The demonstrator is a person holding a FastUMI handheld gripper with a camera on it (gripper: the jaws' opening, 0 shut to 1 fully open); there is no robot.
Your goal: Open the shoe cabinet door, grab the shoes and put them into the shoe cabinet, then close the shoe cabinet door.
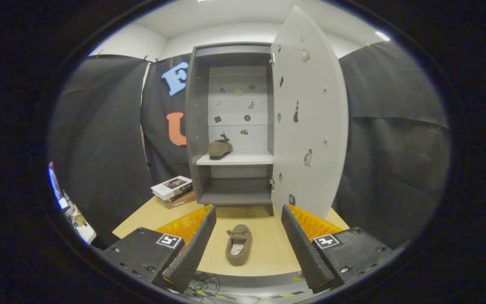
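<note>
Two shoes, one on shelf (220, 148), one on table (238, 250), gripper (248, 215) open.

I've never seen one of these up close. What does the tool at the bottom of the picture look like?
The tool has two long wedge-shaped fingers with ribbed, sawtooth-like inner faces. Each is mounted on a dark, speckled block with screws, and each block carries a small square black-and-white marker. Ridged orange parts sit behind the fingers. The fingers stand open.
</note>
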